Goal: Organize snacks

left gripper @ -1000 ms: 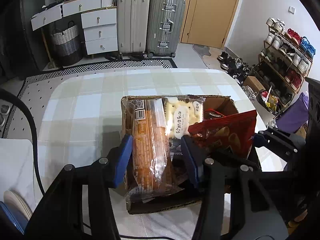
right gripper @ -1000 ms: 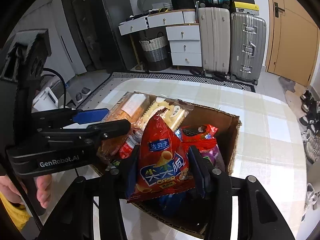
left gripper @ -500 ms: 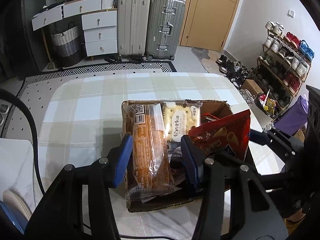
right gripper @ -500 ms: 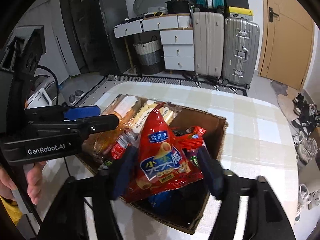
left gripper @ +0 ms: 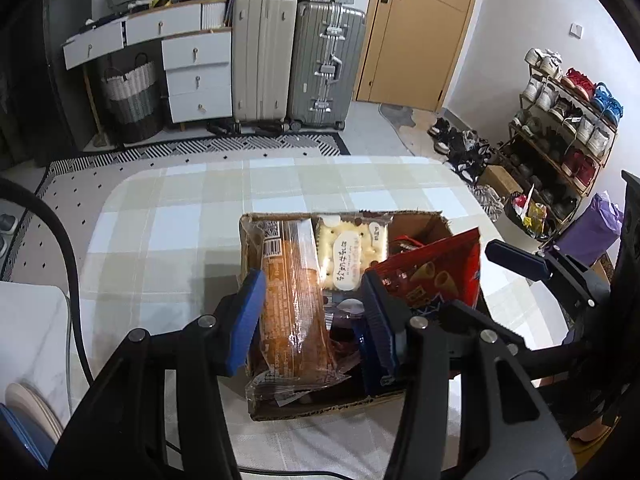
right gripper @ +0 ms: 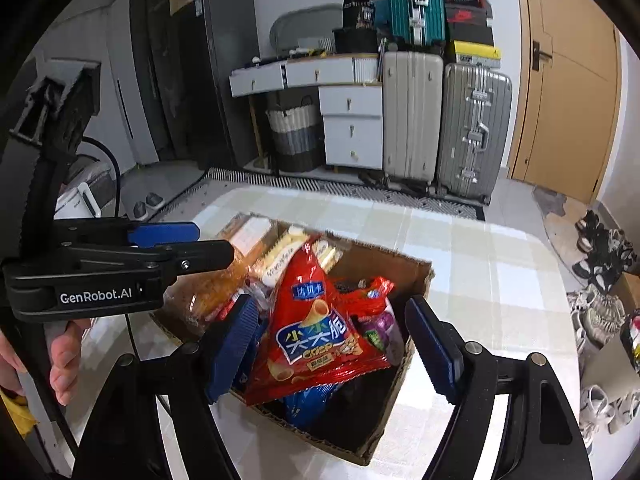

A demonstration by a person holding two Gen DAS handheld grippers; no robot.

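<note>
An open cardboard box (left gripper: 320,408) (right gripper: 380,248) of snacks stands on the checked tablecloth. A red chip bag (right gripper: 316,328) (left gripper: 432,280) leans upright in it, between the jaws of my right gripper (right gripper: 329,302). Those jaws are opening, and both pads stand clear of the bag. My left gripper (left gripper: 312,278) (right gripper: 214,240) hovers over the box's left end, jaws apart around a long orange cake pack (left gripper: 292,308) (right gripper: 216,292). There is a gap on the pack's right side. A white biscuit pack (left gripper: 352,252) lies beside the orange one.
More snacks fill the box: a second red pack (right gripper: 360,288), a purple one (right gripper: 384,328), a blue one (right gripper: 308,400). A person's hand (right gripper: 64,360) holds the left gripper. Suitcases (left gripper: 260,52), drawers and a shoe rack (left gripper: 560,120) stand beyond the table (left gripper: 180,232).
My right gripper's jaws have spread and let go of the red chip bag, which now leans in the box. The right gripper drew back slightly. The left gripper stayed put.
</note>
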